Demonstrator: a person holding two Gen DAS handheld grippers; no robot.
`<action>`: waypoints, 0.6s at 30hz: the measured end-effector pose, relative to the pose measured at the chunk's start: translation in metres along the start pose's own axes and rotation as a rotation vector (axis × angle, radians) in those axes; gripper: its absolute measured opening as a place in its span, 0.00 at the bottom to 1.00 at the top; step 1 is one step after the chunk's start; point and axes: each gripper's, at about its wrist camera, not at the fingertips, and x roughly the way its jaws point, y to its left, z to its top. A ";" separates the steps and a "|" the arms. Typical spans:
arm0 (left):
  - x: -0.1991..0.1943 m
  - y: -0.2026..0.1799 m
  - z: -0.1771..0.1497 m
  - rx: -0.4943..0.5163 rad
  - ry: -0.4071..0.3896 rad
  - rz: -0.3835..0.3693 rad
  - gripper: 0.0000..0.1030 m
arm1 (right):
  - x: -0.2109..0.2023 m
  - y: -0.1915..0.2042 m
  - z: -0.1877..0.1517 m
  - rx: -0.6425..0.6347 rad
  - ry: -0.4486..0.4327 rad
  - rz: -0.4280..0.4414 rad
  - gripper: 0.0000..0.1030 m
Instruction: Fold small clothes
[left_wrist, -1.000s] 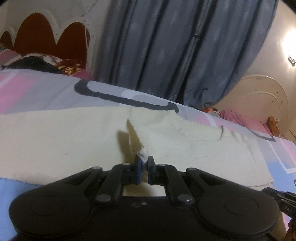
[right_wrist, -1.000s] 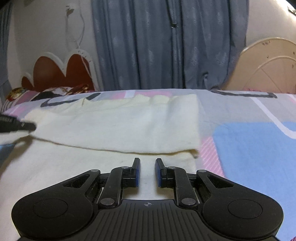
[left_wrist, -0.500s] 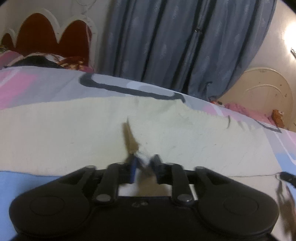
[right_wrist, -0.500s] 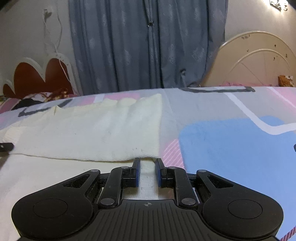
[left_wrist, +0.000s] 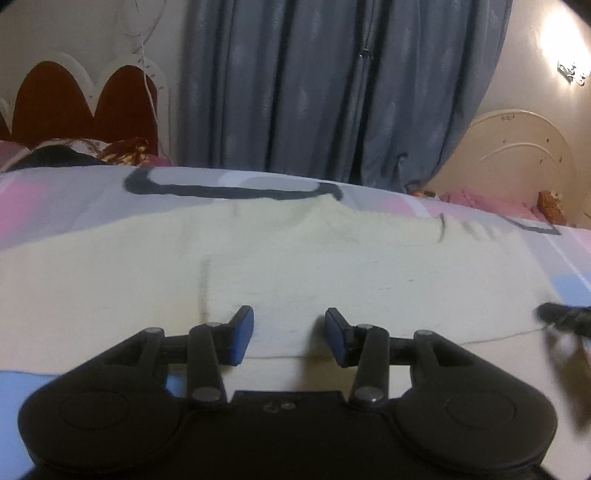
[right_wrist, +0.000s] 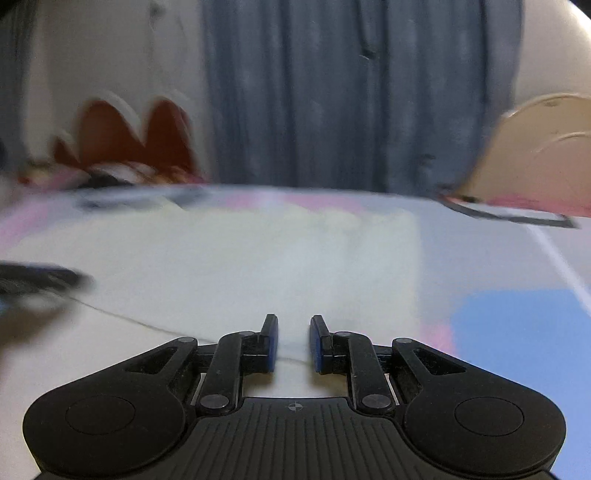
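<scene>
With the cream garment (left_wrist: 295, 266) folded flat on the bed (left_wrist: 55, 206), left gripper (left_wrist: 289, 334) just opened, empty, right gripper (right_wrist: 293, 341) narrow and empty, we should smooth the fold before regrasping.

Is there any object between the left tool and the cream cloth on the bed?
Nothing visible. The left tool has just been opening, with nothing between its jaws, directly above the cream cloth, which lies flat on the bedsheet.
</scene>
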 end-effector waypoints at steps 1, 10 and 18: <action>-0.002 0.000 0.002 0.003 -0.005 0.012 0.39 | -0.001 -0.010 0.003 0.031 0.007 -0.013 0.00; 0.039 -0.033 0.029 0.070 0.019 0.002 0.44 | 0.051 -0.009 0.048 -0.040 -0.007 -0.017 0.00; 0.046 -0.023 0.028 0.071 -0.001 0.009 0.45 | 0.092 -0.048 0.077 -0.029 0.026 -0.146 0.00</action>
